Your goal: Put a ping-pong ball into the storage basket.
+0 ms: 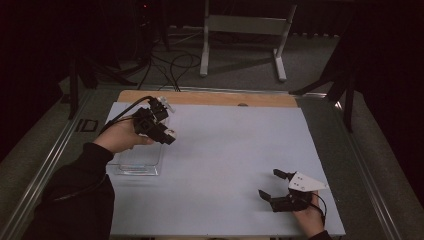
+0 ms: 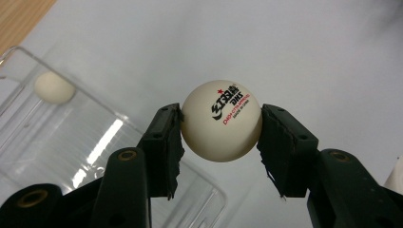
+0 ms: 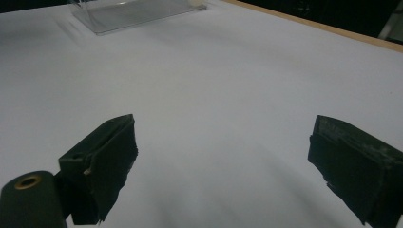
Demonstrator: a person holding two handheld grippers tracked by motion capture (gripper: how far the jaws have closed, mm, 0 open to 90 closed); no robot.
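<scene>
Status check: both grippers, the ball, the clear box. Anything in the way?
Left gripper shut on table tennis ball, held above clear box. Second ball already in the box. Right gripper open, empty, over the white table. Nothing in the way.

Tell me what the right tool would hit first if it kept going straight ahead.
Probably nothing soon: ahead of the right tool lies bare white mat, with the clear tray far off, left of its line. Depth is uncertain.

A white table-tennis ball (image 2: 221,120) — matte, with black lettering, a small red star and a line of red print turned upward — sits pinched at its two sides above the near edge of a clear plastic box (image 2: 102,142). A second, plain white ball (image 2: 53,88) lies inside the box — toward its far end.
</scene>
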